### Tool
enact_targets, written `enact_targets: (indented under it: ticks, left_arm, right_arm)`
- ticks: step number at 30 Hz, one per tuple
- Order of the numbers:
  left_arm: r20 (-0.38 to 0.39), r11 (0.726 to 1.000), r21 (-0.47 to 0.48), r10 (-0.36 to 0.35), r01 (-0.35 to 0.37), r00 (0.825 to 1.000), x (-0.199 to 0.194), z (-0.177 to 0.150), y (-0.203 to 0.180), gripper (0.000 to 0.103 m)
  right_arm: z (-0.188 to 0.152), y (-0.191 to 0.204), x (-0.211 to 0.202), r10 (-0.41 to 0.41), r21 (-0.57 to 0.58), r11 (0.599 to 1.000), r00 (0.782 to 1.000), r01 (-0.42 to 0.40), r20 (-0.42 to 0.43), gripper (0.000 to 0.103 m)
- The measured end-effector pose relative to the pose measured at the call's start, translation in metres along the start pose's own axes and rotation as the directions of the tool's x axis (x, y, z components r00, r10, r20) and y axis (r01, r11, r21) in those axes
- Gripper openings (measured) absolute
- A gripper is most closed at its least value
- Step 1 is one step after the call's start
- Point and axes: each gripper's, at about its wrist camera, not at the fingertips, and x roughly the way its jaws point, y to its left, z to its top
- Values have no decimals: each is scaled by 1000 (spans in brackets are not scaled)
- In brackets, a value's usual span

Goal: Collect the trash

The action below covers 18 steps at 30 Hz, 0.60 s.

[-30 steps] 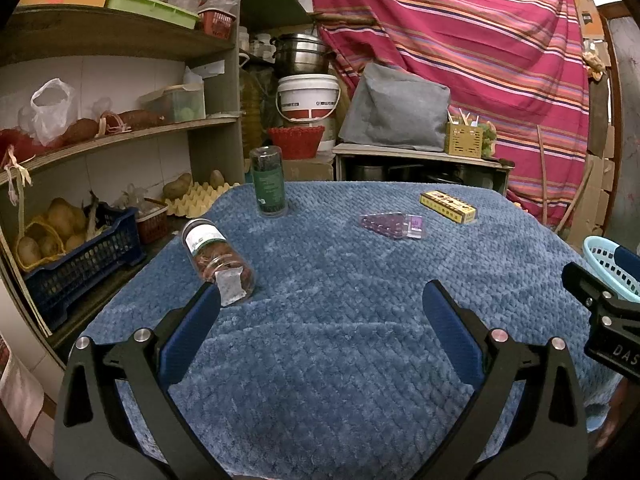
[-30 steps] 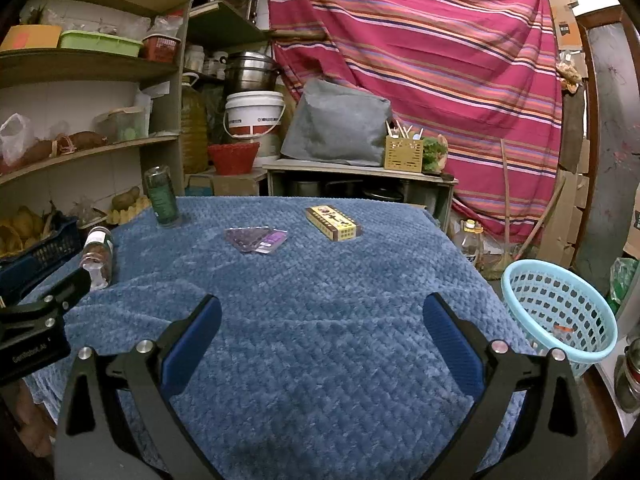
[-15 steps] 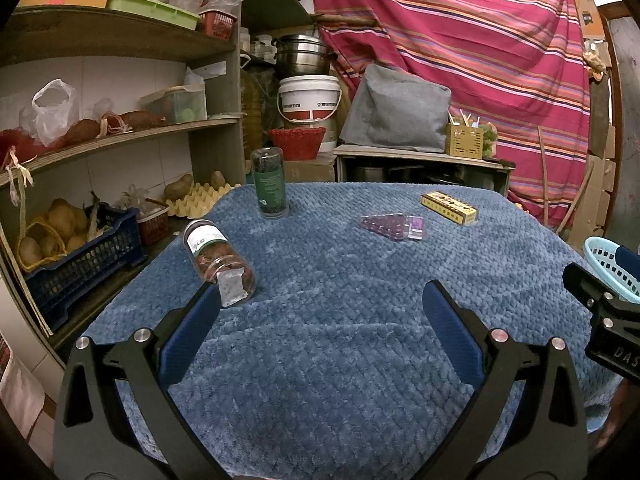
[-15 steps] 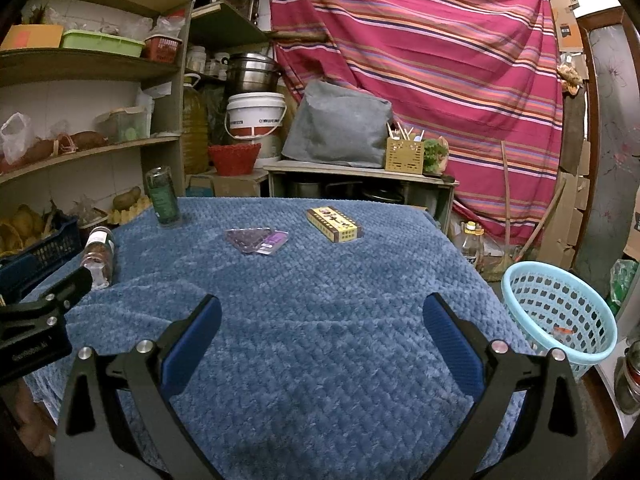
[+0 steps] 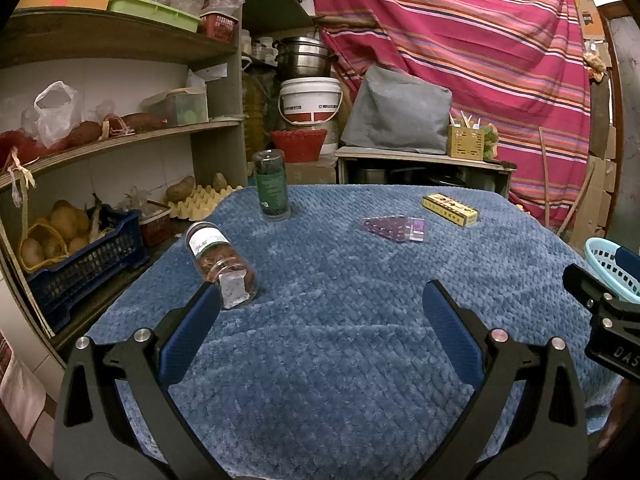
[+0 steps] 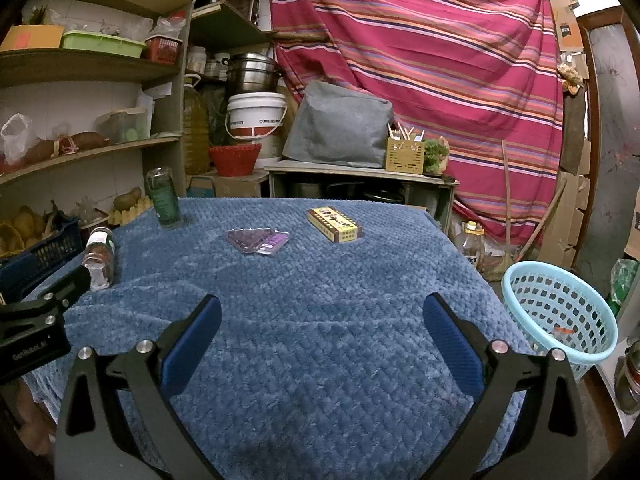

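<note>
On the blue quilted table (image 5: 340, 340) lie a tipped glass jar (image 5: 222, 264) with brown contents, an upright green jar (image 5: 272, 186), a purple plastic packet (image 5: 394, 228) and a yellow box (image 5: 450, 209). The same items show in the right wrist view: tipped jar (image 6: 100, 258), green jar (image 6: 163, 198), purple packet (image 6: 258, 240), yellow box (image 6: 335, 225). A light blue trash basket (image 6: 558, 312) stands on the floor to the table's right. My left gripper (image 5: 320, 308) is open and empty, its left fingertip just short of the tipped jar. My right gripper (image 6: 322, 320) is open and empty over the table's near part.
Shelves (image 5: 112, 140) with vegetables and a dark blue crate (image 5: 80, 268) run along the left. A white bucket (image 5: 311, 100), a red basket (image 5: 299, 144) and a grey bag (image 5: 398, 114) stand behind the table, before a striped curtain (image 6: 420, 40). Bottles (image 6: 472, 242) stand on the floor at right.
</note>
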Motion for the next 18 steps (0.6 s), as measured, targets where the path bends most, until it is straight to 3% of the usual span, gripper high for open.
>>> enact_targets:
  ticks: [18]
  left_arm:
    - [2,1000,3,-3,3,1000,0,1,0,98]
  right_arm:
    - [1,-6,0,-5,9,1000,1000,5,5,98]
